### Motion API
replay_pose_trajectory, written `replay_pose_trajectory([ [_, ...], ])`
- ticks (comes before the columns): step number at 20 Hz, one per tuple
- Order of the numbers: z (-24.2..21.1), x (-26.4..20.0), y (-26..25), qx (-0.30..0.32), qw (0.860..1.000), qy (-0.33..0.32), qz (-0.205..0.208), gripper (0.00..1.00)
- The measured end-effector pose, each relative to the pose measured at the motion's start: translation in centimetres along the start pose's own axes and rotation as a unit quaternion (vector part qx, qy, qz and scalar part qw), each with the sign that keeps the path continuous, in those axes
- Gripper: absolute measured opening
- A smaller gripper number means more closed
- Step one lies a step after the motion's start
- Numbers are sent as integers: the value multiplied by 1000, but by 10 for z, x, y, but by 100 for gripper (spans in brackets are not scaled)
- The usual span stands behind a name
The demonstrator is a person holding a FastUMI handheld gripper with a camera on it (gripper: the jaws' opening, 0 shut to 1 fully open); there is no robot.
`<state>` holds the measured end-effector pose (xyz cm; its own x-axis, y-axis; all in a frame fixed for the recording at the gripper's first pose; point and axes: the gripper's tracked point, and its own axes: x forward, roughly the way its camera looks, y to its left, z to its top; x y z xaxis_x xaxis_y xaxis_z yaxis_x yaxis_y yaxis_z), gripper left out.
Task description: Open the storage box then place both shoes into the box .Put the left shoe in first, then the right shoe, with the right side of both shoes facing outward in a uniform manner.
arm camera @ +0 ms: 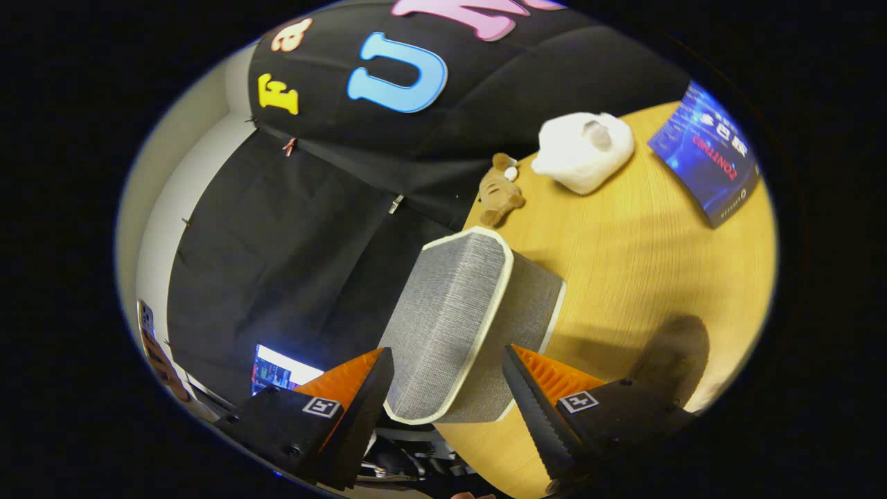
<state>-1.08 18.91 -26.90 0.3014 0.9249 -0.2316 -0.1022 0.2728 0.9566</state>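
Note:
The grey fabric storage box [457,312] with cream trim stands on the wooden table [644,256], near its edge by the black cloth wall. Its lid lies flat on top and looks closed. My gripper [447,352] is open, with its orange-and-black fingers spread wide on either side of the box's near end. The left finger [360,388] is close beside the lid's edge. The right finger [533,395] overlaps the box's side wall. I cannot tell whether either finger touches the box. The whole view is tilted.
Beyond the box, a small brown plush toy [500,192] and a white plush toy [584,150] lie on the table, with a blue booklet [707,156] further right. A dark blurred patch [672,353] lies by the right finger. A lit screen [280,371] glows off the table, beside the left finger.

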Motion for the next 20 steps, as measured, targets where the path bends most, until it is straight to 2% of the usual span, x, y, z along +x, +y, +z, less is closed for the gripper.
replay_pose_trajectory([
  [5,-13,22,-21,81,995,34,37,98],
  [10,-16,35,-20,146,985,41,87,98],
  [12,-9,36,-13,164,979,31,114,98],
  [17,-5,49,-6,187,973,24,132,98],
  [20,-17,54,8,190,971,38,142,98],
])
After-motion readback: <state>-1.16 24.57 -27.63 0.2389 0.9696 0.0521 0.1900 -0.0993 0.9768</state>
